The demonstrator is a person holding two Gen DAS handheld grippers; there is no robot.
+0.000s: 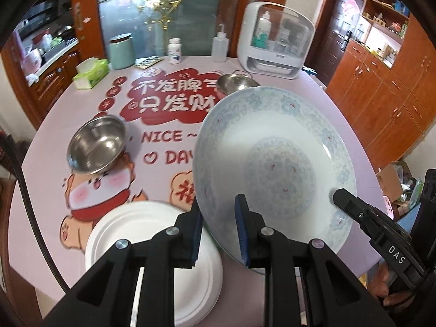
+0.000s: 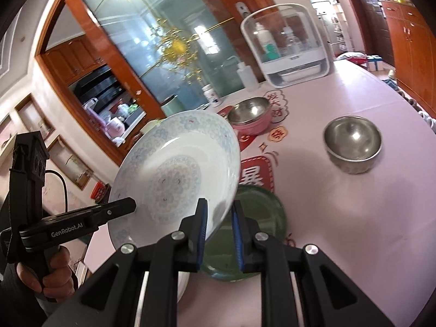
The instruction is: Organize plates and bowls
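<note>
Both my grippers, left (image 1: 219, 231) and right (image 2: 219, 234), pinch the patterned plate (image 1: 275, 163); the white plate (image 1: 152, 256) sits at eight o'clock

Left wrist view close behind the plate (image 1: 275, 163), facing down across the surface (image 1: 163, 141), right wrist view close at the plate (image 2: 174, 174) from its opposite rim, both sharing plate and surface (image 2: 340, 204)

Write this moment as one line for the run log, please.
left tool: shut on patterned plate | right tool: shut on same plate | plate: tilted, lifted above table
</note>
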